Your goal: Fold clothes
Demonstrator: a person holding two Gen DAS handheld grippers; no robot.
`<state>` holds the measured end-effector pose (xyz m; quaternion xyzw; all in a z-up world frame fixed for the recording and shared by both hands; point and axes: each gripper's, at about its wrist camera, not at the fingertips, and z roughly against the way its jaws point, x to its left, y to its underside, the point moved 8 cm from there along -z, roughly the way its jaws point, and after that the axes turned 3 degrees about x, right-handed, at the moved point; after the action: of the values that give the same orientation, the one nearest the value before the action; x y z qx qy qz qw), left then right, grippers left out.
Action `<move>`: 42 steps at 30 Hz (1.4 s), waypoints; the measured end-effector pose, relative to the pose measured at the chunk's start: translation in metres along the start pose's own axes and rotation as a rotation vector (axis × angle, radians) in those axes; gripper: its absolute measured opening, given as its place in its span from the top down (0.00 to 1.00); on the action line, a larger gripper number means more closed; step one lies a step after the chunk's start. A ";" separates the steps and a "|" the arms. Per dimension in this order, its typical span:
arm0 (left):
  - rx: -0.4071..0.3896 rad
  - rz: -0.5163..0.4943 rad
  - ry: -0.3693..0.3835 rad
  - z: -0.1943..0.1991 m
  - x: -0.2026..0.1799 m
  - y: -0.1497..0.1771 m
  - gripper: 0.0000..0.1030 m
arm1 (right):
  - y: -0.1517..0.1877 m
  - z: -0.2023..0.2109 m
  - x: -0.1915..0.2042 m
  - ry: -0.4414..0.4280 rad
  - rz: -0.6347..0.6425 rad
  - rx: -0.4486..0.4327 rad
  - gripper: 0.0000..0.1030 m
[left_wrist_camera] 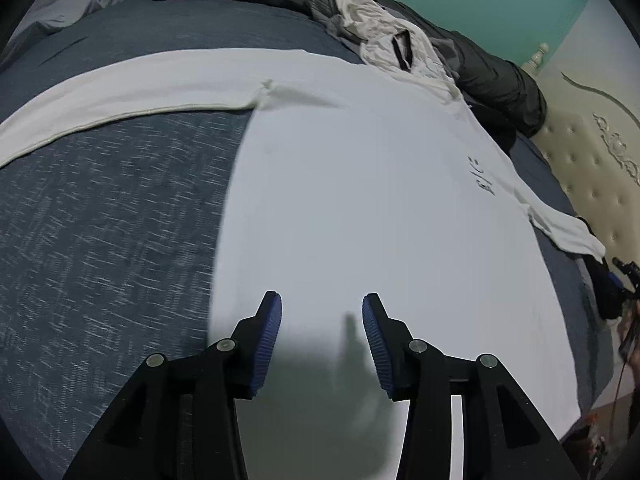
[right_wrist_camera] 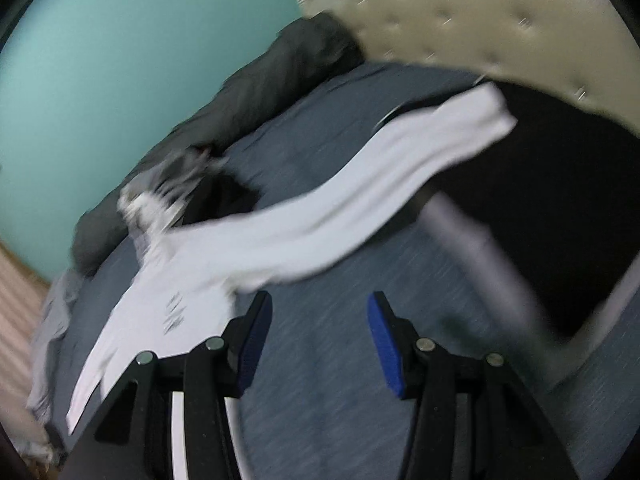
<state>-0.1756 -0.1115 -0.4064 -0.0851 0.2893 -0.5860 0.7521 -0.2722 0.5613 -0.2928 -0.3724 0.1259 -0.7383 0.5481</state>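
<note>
White long-sleeved shirt (left_wrist_camera: pixel 360 184) lies spread flat on the bed (left_wrist_camera: pixel 100 220), sleeves out to both sides, a lay that suits folding. Left gripper (left_wrist_camera: pixel 322 312): fingers wide, holding nothing, shirt body directly ahead and beneath. Right gripper (right_wrist_camera: pixel 320 312): fingers wide, empty, over bare bedcover; one sleeve (right_wrist_camera: pixel 360 200) ahead. Crumpled clothes (left_wrist_camera: pixel 380 36) far beyond the left fingers.

Smooth white cloth shirt (left_wrist_camera: pixel 360 200), heathered woven bedspread (left_wrist_camera: pixel 100 220), tufted headboard (left_wrist_camera: pixel 592 168)
</note>
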 end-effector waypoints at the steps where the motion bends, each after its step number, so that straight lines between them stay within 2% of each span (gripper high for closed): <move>1: -0.006 0.008 -0.007 0.001 0.003 -0.001 0.55 | -0.015 -0.002 -0.012 0.022 -0.006 -0.013 0.51; 3: -0.016 0.029 -0.010 0.002 0.008 -0.005 0.55 | -0.036 -0.008 -0.035 0.069 -0.030 -0.017 0.51; 6: -0.025 0.047 -0.008 0.001 0.011 -0.012 0.54 | -0.061 -0.020 -0.070 0.094 -0.128 0.009 0.51; 10: -0.028 0.053 -0.001 -0.003 0.009 -0.018 0.54 | -0.089 -0.020 -0.105 0.131 -0.213 -0.028 0.51; 12: -0.026 0.051 0.003 -0.006 0.007 -0.020 0.54 | -0.101 -0.020 -0.114 0.135 -0.229 -0.050 0.36; 13: -0.026 0.050 0.005 -0.007 0.005 -0.021 0.54 | -0.107 -0.020 -0.117 0.135 -0.235 -0.061 0.25; 15: -0.024 0.049 0.009 -0.010 0.003 -0.023 0.54 | -0.116 -0.022 -0.120 0.126 -0.257 -0.061 0.24; 17: -0.022 0.046 0.012 -0.012 0.001 -0.024 0.54 | -0.122 -0.032 -0.121 0.132 -0.255 -0.033 0.24; 21: -0.019 0.037 0.004 -0.015 0.000 -0.023 0.54 | -0.133 -0.053 -0.114 0.168 -0.172 0.010 0.24; 27: -0.008 0.066 0.013 -0.020 0.004 -0.023 0.54 | -0.131 -0.074 -0.115 0.198 -0.108 0.054 0.25; 28: -0.009 0.065 0.012 -0.020 0.004 -0.023 0.54 | -0.131 -0.076 -0.113 0.187 -0.098 0.044 0.28; 30: -0.010 0.061 0.007 -0.021 0.004 -0.023 0.54 | -0.130 -0.074 -0.108 0.173 -0.070 0.025 0.41; 32: -0.008 0.061 0.008 -0.022 0.005 -0.023 0.54 | -0.129 -0.076 -0.104 0.180 -0.039 0.027 0.79; 34: -0.005 0.062 0.012 -0.022 0.004 -0.021 0.54 | -0.128 -0.076 -0.098 0.190 -0.005 0.023 0.91; 37: -0.008 0.057 0.022 -0.021 0.002 -0.021 0.54 | -0.133 -0.068 -0.085 0.188 0.038 -0.013 0.95; 42: -0.015 0.067 0.050 -0.016 -0.002 -0.018 0.54 | -0.149 -0.046 -0.051 0.151 0.108 -0.067 0.96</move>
<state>-0.1995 -0.1119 -0.4104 -0.0662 0.3151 -0.5603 0.7632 -0.4042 0.6524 -0.2570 -0.3266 0.2113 -0.7290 0.5633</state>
